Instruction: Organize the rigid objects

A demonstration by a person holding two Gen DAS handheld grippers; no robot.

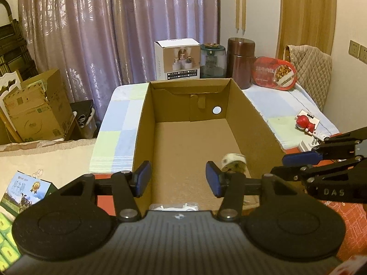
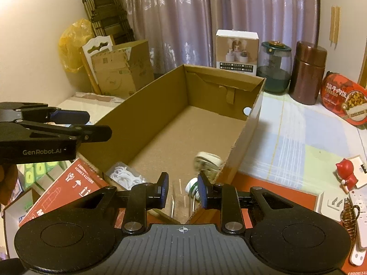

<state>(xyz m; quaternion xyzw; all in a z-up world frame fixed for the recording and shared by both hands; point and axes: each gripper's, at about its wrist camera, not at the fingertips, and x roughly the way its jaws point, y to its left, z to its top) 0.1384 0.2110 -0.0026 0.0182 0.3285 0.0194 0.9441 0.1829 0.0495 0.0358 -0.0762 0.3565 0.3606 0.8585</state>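
Observation:
An open cardboard box stands on the table. Inside near its front lie a blurred white round object, a clear bag of white hooks, a small white-and-green bottle and thin sticks. My left gripper is open and empty over the box's near end; it also shows in the right wrist view. My right gripper is open and empty above the box's front corner; it shows at the right of the left wrist view.
A white product box, a green jar, a brown canister and a red tin stand behind the box. A red figurine, white socket and remote lie right. Cartons stand left.

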